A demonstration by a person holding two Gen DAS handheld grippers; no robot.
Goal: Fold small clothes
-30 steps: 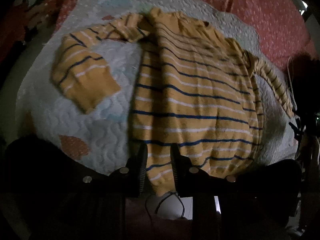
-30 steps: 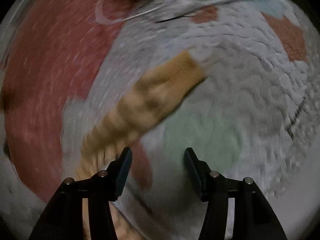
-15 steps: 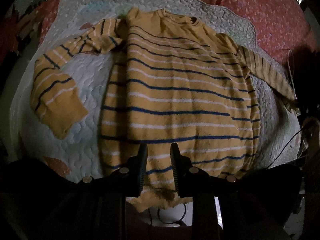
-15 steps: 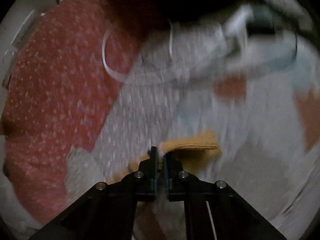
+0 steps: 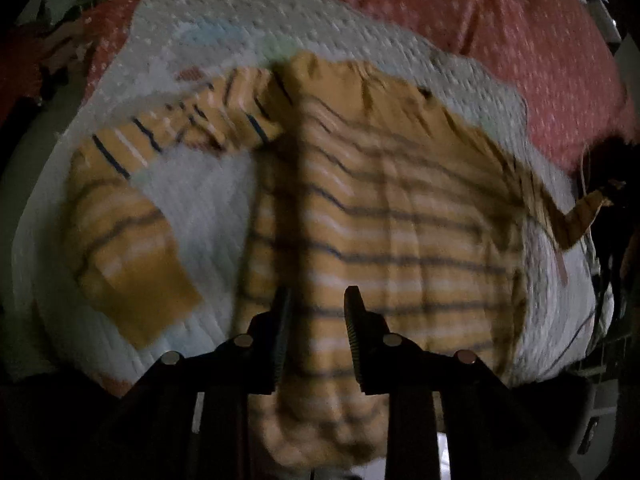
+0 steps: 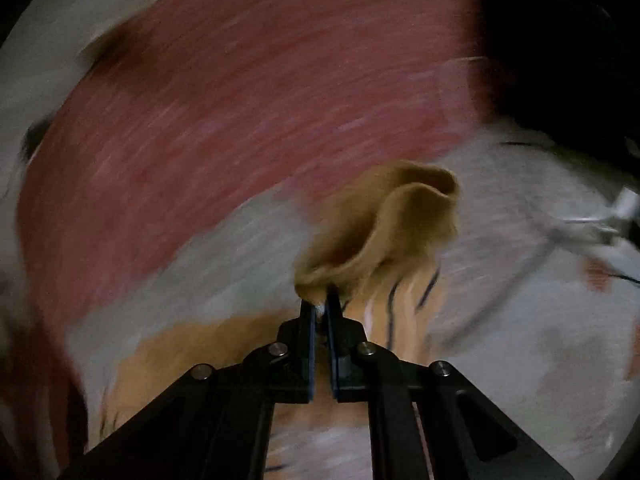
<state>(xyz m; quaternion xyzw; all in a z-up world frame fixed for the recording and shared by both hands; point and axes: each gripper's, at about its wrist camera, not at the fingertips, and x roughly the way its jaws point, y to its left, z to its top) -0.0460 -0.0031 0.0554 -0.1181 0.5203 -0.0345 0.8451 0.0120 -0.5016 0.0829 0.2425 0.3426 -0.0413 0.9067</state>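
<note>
A small yellow sweater (image 5: 392,216) with blue and white stripes lies spread flat on a white quilt (image 5: 208,196). Its left sleeve (image 5: 120,224) bends down beside the body. My left gripper (image 5: 316,300) is open and hovers over the sweater's lower part, its hem showing below the jaws. My right gripper (image 6: 320,300) is shut on the cuff (image 6: 384,224) of the right sleeve and holds it lifted off the quilt. The same raised cuff shows in the left wrist view (image 5: 584,212) at the far right. Both views are blurred by motion.
A red dotted bedspread (image 5: 520,32) lies beyond the quilt and also fills the top of the right wrist view (image 6: 240,100). A thin cable (image 5: 588,168) and dark clutter (image 5: 620,200) sit at the quilt's right edge. The quilt's near edge drops off below the sweater's hem.
My right gripper closed on the right sleeve's cuff and lifted it, swinging it inward. My left gripper stayed open and moved in over the sweater's lower part.
</note>
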